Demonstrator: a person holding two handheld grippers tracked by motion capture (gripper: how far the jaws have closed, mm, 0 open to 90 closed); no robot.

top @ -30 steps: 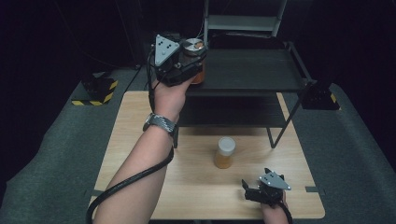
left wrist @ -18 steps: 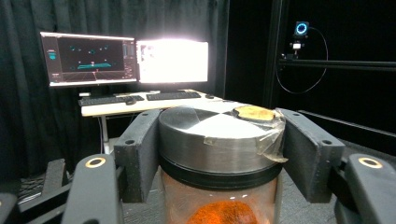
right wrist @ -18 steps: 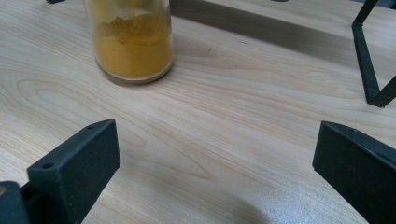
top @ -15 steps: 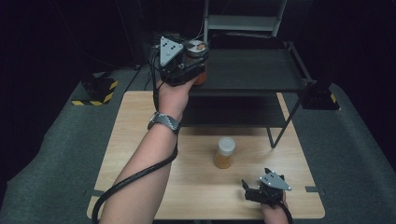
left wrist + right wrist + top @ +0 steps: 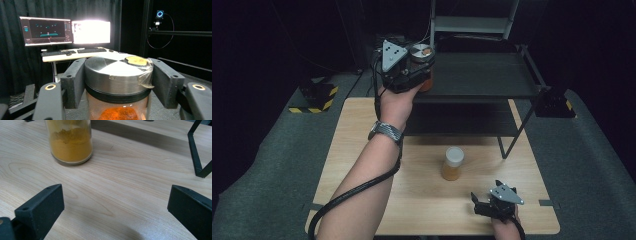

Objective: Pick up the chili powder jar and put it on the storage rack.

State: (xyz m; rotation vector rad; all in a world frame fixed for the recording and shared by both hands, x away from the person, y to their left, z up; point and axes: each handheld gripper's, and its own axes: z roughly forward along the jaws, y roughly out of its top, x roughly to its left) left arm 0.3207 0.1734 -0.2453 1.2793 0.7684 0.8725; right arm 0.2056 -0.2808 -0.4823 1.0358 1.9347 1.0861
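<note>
Dark curtains close off the room around a pale wooden table, and a black metal rack stands at its far edge. At the rack's upper shelf the left gripper holds a jar of reddish-orange powder, with its jaws clamped on the grey metal lid from either side. Gripping at the lid keeps the jar upright and leaves its base free, which suits setting it down flat on the shelf; the jar looks to be at the shelf's near left edge, though I cannot tell whether its bottom touches yet. A scrap of tape hangs off the lid's rim beside one jaw. The right gripper rests low at the table's near edge with its jaws spread wide and nothing between them, seemingly parked out of the way. A second jar, of yellow powder, stands upright on the table ahead of it, near the rack's leg, probably next in line for the shelf
</note>
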